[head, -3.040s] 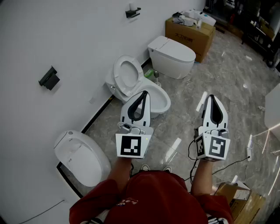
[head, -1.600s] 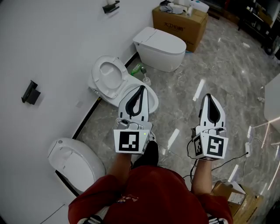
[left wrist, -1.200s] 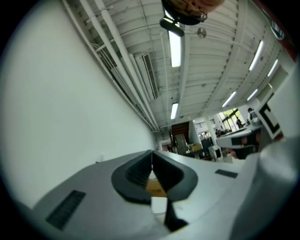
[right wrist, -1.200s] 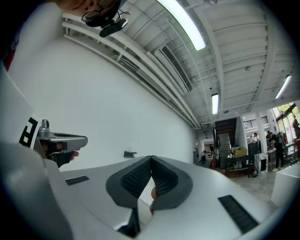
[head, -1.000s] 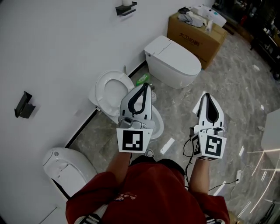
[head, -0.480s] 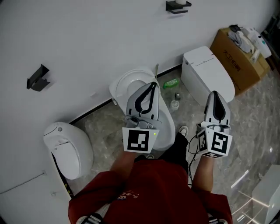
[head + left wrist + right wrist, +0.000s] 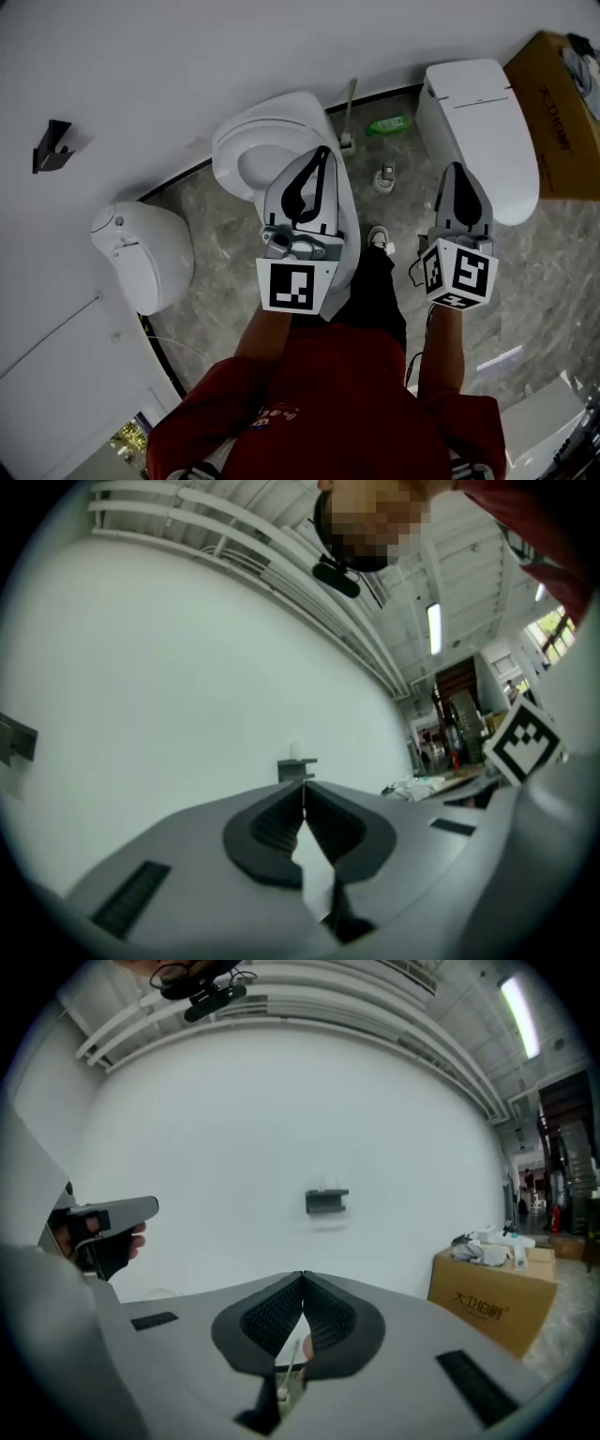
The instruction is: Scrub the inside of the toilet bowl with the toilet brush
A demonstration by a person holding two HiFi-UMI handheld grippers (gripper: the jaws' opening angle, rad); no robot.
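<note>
The open toilet [image 7: 246, 155] stands against the wall with its lid up; most of its bowl is hidden under my left gripper [image 7: 323, 150], which is shut and empty. In the left gripper view, the left gripper [image 7: 304, 785] points level at the white wall. What looks like the toilet brush [image 7: 385, 175] stands in a small round holder on the floor between the toilets. My right gripper [image 7: 457, 167] hangs just right of it, shut with nothing in it. In the right gripper view, the right gripper [image 7: 303, 1277] shows a thin pale stick [image 7: 289, 1365] through the gap below its jaws.
A long thin handle [image 7: 350, 105] leans on the wall beside a green bottle [image 7: 386, 124]. A closed toilet [image 7: 480, 122] stands at right, another toilet [image 7: 141, 253] at left, and a cardboard box [image 7: 562, 103] at far right. A black bracket [image 7: 52, 142] is mounted on the wall.
Both grippers have swept toward the wall and sunk lower. The open toilet has come under the left gripper, and the brush holder now lies beside the right one. Both stay shut.
</note>
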